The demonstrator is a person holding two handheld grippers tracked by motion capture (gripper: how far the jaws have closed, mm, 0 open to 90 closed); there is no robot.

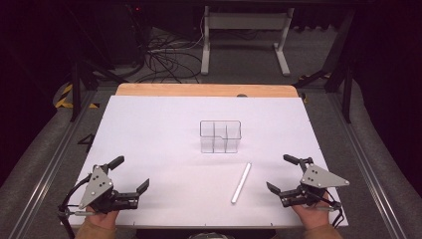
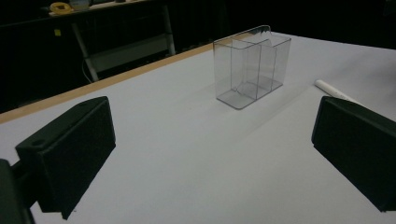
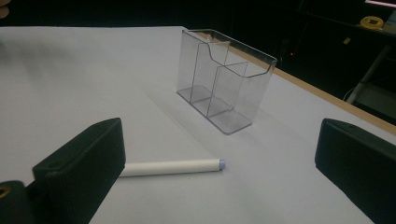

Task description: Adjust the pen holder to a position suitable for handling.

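On the white counter (image 1: 164, 134), near its front edge, the slim white cylindrical marker (image 1: 241, 183) lies flat, just in front of the clear plastic three-compartment holder (image 1: 220, 136) and apart from it. The round marker would likely roll away if a jaw nudged it, and the light holder could tip or slide under a clumsy insertion. The right hand-held gripper (image 1: 283, 173) and the left hand-held gripper (image 1: 130, 173) both stand wide open and empty; nothing blocks the path.
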